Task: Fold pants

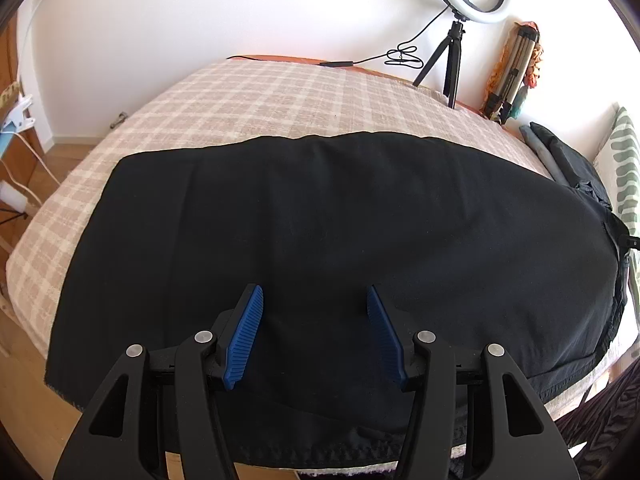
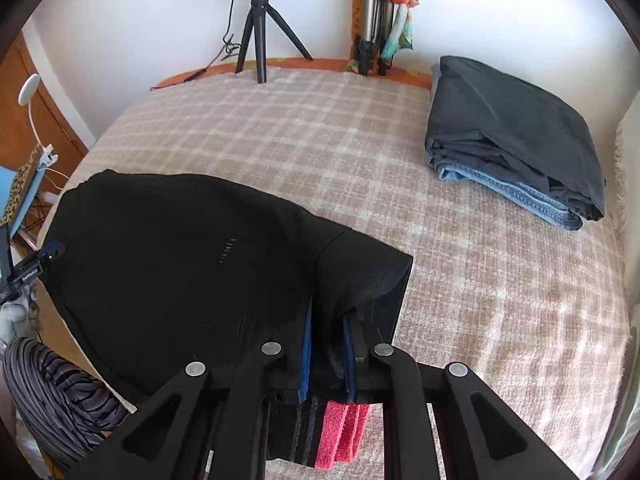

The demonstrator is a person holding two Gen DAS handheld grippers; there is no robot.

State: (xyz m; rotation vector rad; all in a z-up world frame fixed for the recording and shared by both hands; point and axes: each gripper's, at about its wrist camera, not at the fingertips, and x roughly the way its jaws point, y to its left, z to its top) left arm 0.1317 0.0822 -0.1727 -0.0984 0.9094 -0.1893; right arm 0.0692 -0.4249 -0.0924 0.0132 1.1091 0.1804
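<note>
Black pants (image 1: 320, 240): spread on the plaid bedspread (image 1: 240, 96) ahead of your left gripper (image 1: 315, 300), jaws apart, empty. Your right gripper (image 2: 327, 344): clamped on the pants' edge. Folded stack (image 2: 516, 136): far right.

My left gripper (image 1: 315, 332) hangs with jaws spread wide, pads bare (nothing between them); my right gripper (image 2: 327, 354) is clamped on cloth.
</note>
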